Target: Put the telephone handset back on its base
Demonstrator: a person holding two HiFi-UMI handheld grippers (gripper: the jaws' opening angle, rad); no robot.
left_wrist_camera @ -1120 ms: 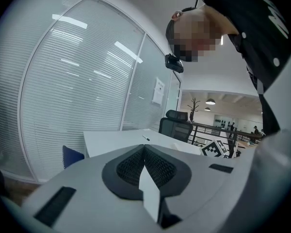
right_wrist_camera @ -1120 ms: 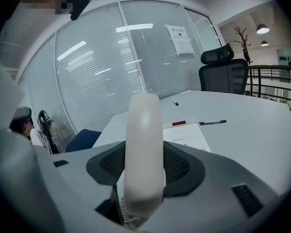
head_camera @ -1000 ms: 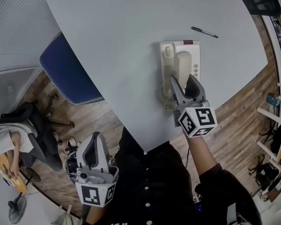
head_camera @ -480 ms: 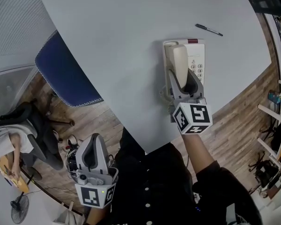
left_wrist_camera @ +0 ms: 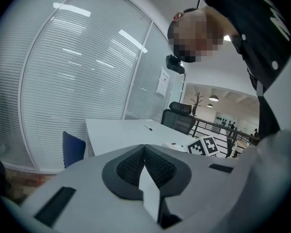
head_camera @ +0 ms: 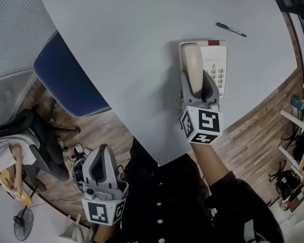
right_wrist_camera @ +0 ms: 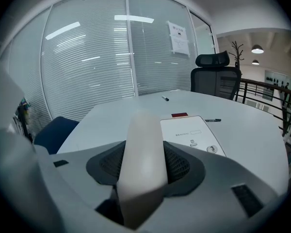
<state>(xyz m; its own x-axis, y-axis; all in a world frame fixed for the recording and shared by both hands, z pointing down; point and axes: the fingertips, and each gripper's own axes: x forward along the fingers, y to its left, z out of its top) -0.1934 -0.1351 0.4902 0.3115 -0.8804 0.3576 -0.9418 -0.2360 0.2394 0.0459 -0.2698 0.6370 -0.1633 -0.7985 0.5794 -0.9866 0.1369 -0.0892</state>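
The cream telephone base point(head_camera: 217, 59) lies on the white table point(head_camera: 131, 29), keypad to the right. My right gripper point(head_camera: 196, 87) is shut on the lower end of the cream handset point(head_camera: 192, 65), which lies lengthwise over the base's left side. Whether it rests there or hovers I cannot tell. In the right gripper view the handset point(right_wrist_camera: 143, 154) fills the gap between the jaws, with the base point(right_wrist_camera: 191, 132) just beyond. My left gripper point(head_camera: 100, 158) hangs off the table's near edge, by the person's body. Its jaws point(left_wrist_camera: 144, 165) are pressed together and hold nothing.
A black pen point(head_camera: 231, 30) lies on the table beyond the base. A blue chair point(head_camera: 66, 80) stands at the table's left edge. Another person sits at the far left point(head_camera: 5, 156). Window blinds and a black office chair point(right_wrist_camera: 216, 79) lie past the table.
My right gripper has carried the handset leftward from over the keypad to over the base's left side. The left gripper has stayed put.
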